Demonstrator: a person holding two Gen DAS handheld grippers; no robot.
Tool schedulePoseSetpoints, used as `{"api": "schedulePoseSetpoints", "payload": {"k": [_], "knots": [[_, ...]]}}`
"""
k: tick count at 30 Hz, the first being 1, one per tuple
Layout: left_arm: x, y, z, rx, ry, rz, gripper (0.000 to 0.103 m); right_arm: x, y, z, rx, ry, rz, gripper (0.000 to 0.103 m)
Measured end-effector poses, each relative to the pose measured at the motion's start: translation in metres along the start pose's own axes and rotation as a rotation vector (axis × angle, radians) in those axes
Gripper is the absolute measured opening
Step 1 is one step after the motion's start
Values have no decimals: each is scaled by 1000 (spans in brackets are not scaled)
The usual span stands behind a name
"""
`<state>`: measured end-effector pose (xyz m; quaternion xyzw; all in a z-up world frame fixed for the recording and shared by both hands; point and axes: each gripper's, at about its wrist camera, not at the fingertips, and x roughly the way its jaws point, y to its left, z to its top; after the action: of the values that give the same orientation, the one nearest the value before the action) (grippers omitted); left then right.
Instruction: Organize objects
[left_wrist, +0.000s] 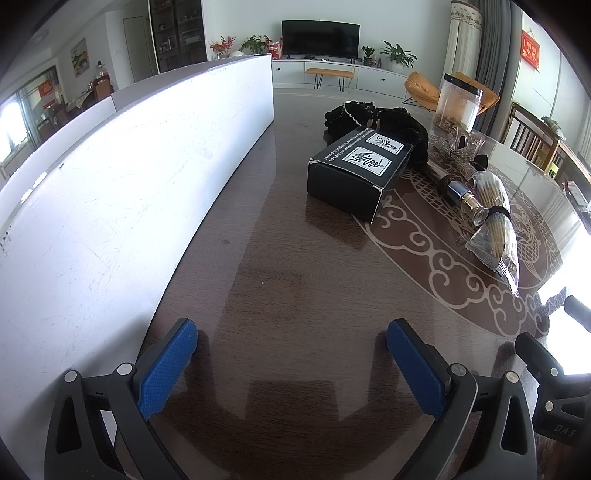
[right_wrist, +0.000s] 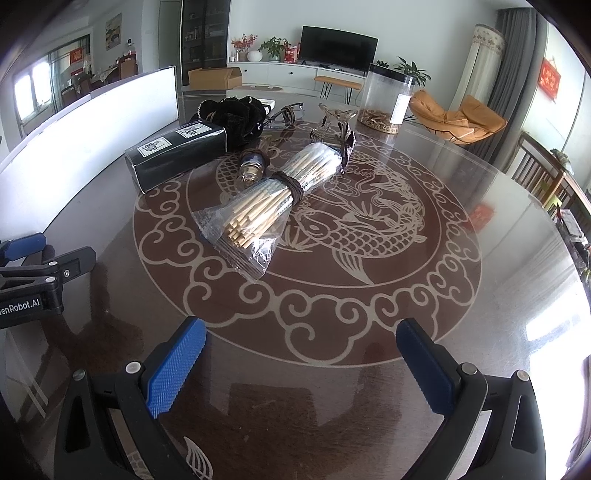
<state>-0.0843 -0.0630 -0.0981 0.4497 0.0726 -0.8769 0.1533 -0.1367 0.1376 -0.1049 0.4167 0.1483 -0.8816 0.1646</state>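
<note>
A black box (left_wrist: 356, 175) (right_wrist: 177, 155) with white labels lies on the dark round table. Behind it sits a heap of black cloth (left_wrist: 380, 122) (right_wrist: 236, 114). A bag of wooden sticks (left_wrist: 493, 225) (right_wrist: 266, 199) tied with a dark band lies to the right of the box, beside a small glass bottle (left_wrist: 463, 199) (right_wrist: 251, 170). My left gripper (left_wrist: 291, 347) is open over bare table, well short of the box. Over the table's front stands my right gripper (right_wrist: 301, 347), open and empty, short of the sticks.
A long white box wall (left_wrist: 122, 177) (right_wrist: 92, 129) runs along the table's left side. A clear jar with a black lid (left_wrist: 458, 103) (right_wrist: 388, 99), glasses (right_wrist: 286, 112) and a small glass ornament (right_wrist: 338, 123) stand at the back. A wooden chair (right_wrist: 546, 173) stands right.
</note>
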Motion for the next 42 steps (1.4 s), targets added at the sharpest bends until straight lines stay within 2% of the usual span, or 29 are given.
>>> {"api": "schedulePoseSetpoints", "payload": {"k": [42], "knots": [[-3, -1, -4, -5, 0, 5, 103, 0, -1, -1, 0, 3, 22, 103]]}}
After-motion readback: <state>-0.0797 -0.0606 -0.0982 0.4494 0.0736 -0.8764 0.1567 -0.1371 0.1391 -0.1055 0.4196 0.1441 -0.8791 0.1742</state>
